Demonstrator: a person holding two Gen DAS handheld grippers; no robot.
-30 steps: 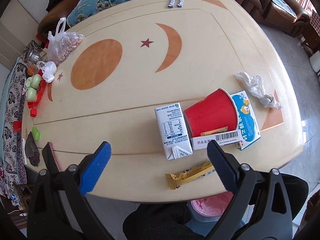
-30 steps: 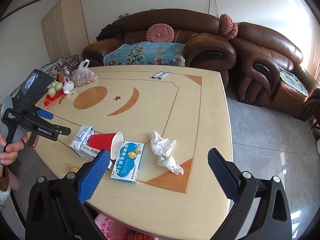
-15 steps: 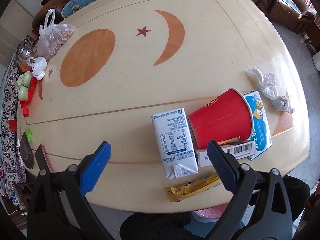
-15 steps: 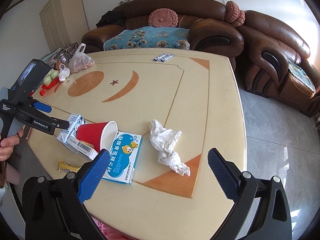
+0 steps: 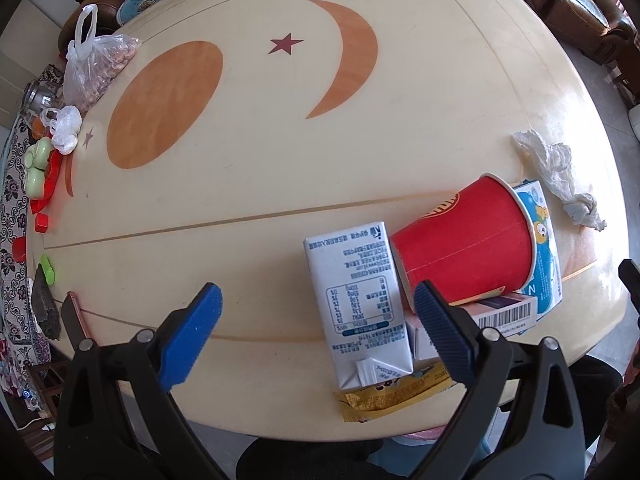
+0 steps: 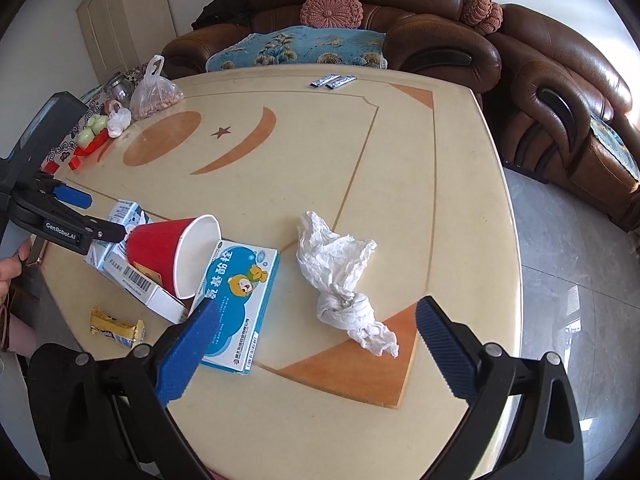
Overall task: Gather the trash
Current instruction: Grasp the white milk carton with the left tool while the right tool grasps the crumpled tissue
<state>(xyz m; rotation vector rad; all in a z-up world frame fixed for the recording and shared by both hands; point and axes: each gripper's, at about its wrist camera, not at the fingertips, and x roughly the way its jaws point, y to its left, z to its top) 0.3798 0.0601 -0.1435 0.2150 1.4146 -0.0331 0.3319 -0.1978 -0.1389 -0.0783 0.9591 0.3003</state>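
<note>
Fingers of both grippers stand wide apart, holding nothing. Those of the left gripper point(image 5: 318, 334) hang low over the near edge of the tabletop point(image 5: 248, 184), the right-hand blue pad over the seam between a white carton point(image 5: 356, 300) and a red cup point(image 5: 464, 244). The cup lies on its side, its base beside the carton and its open mouth toward a blue box point(image 5: 546, 256) with a cartoon bear. It rests partly on a barcode box point(image 5: 504, 316). A yellow wrapper point(image 5: 392, 394) lies at the table's edge, just beside the carton's folded end.

The right gripper point(image 6: 316, 342) hovers above the tabletop corner — its left pad overlaps the blue box in view, and a crumpled tissue point(image 6: 340, 276) lies between the two pads, well clear of either. The tissue sits just beside the blue box, apart from the cup.

Away from the trash pile, a bag of nuts point(image 5: 96, 68) and red and green toys point(image 5: 40, 172) line the far left edge, and two small sachets point(image 6: 332, 81) lie at the far side near a brown sofa point(image 6: 400, 24).
</note>
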